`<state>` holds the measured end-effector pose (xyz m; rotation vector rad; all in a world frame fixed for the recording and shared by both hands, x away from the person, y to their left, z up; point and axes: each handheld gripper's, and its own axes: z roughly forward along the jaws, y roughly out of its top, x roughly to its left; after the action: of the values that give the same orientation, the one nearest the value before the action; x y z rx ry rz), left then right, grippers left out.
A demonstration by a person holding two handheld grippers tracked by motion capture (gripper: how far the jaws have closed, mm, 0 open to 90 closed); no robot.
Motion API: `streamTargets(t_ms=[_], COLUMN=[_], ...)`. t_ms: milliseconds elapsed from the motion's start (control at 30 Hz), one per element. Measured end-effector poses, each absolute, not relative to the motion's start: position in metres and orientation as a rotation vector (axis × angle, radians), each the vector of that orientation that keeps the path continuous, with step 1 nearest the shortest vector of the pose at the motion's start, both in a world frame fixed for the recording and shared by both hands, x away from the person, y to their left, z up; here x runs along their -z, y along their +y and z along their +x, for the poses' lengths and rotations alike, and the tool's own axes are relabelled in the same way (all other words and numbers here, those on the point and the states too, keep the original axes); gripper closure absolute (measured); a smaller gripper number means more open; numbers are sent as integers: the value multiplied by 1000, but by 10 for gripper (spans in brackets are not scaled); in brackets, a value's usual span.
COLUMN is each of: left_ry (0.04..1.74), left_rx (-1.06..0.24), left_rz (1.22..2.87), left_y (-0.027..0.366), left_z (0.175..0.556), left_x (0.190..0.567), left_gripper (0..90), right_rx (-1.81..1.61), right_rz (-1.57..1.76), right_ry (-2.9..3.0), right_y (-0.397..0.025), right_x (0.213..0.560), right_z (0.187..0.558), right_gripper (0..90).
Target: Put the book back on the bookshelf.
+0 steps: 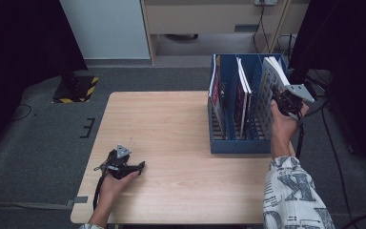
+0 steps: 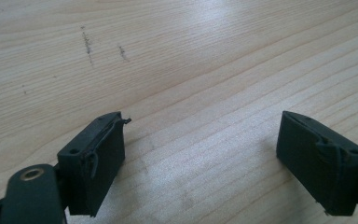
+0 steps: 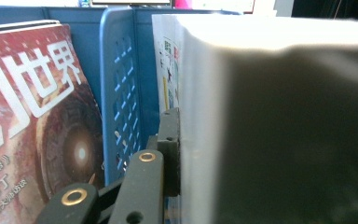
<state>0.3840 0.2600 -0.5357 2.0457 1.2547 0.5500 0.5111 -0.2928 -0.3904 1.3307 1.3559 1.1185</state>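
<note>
- Looking down from the high view, I see my right gripper (image 1: 282,98) raised at the right end of the blue plastic three-slot file rack (image 1: 233,143), which stands on the right part of the pale wooden table (image 1: 171,124).
- My right gripper is clamped on the thick white-edged book with a patterned grey cover (image 1: 270,83), which sits tilted in the rack's rightmost slot, its top leaning towards the right.
- In the right gripper view, one black jaw presses flat against the book's white page edge (image 3: 200,130); the other jaw is hidden behind the book.
- Next slot over, past a perforated blue divider (image 3: 121,93), stands a red magazine with large white characters (image 3: 32,121).
- From above, another red-covered magazine (image 1: 215,90) stands in the leftmost slot.
- My left gripper (image 1: 138,167) rests on the table's front left part, well apart from the rack.
- Its jaws stand wide apart over bare wood (image 2: 200,154), holding nothing.
</note>
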Motion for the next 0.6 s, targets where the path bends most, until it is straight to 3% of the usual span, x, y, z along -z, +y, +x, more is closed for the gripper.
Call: streamTargets(t_ms=[400,600], left_ry=[1255,1255], left_rx=[-550,-550], left_rz=[2045,2046], left_y=[260,260], left_z=[384,384], left_x=[536,536], left_gripper=[143,143], right_rx=[-1156,-1187], right_rz=[1314,1321], right_ry=[1384,1397], right_y=[-277,-272], right_x=[400,396], right_z=[507,507], right_gripper=[699,555])
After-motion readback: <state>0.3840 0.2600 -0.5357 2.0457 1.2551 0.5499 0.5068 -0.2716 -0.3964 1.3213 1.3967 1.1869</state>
